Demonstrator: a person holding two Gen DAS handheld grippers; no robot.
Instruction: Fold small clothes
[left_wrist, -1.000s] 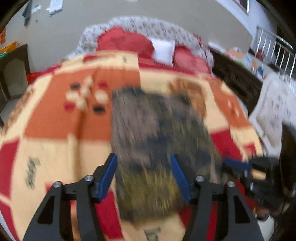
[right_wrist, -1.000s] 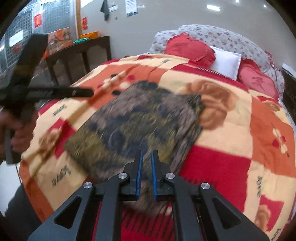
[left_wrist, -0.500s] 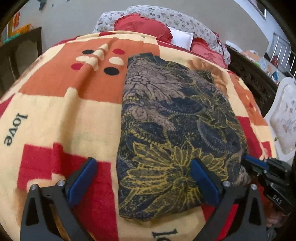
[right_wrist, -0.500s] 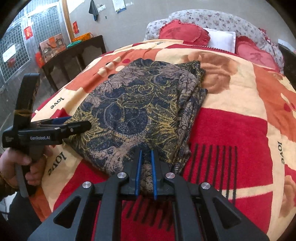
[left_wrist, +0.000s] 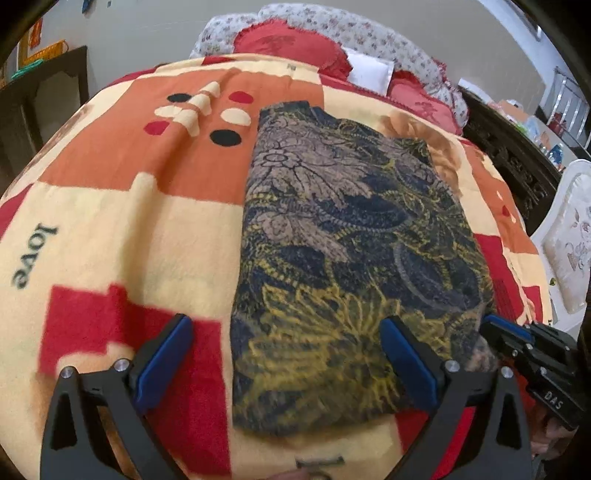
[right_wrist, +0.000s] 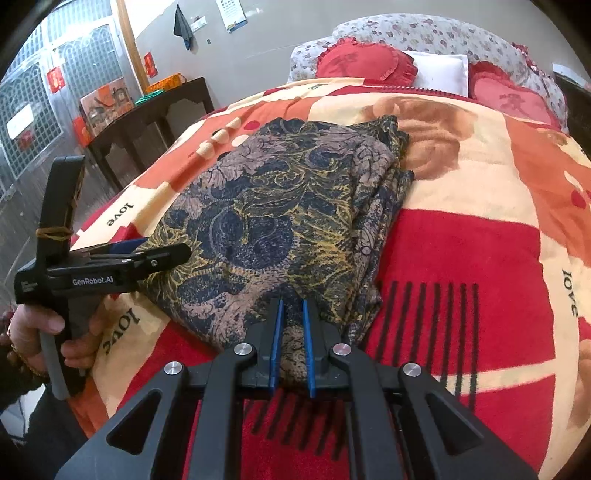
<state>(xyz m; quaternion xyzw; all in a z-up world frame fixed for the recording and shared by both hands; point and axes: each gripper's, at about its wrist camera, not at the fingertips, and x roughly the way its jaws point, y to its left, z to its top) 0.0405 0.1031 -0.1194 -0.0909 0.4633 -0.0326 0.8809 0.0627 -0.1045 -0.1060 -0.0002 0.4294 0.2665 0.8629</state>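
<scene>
Both tools meet the folded navy-and-gold floral cloth (left_wrist: 351, 258) on the red-and-cream blanket (left_wrist: 129, 221) at its 6 o'clock hem, long axis toward 12: your right tool (right_wrist: 291, 325) pinches it, your left tool (left_wrist: 284, 354) gapes wide.

Your folded garment (left_wrist: 347, 236) is thin woven cloth, matt, with a fine paisley print; stacked layers show at its edge beside the fleece blanket (left_wrist: 147, 229). That blanket under the garment is fuzzy, napped and matt. Your left tool (left_wrist: 286, 347) and right tool (right_wrist: 291, 345) are matt black plastic with blue rubbery-looking pads and shiny metal screws. Behind the garment, red pillows (right_wrist: 364, 62) look satiny with ruffled trim.
</scene>
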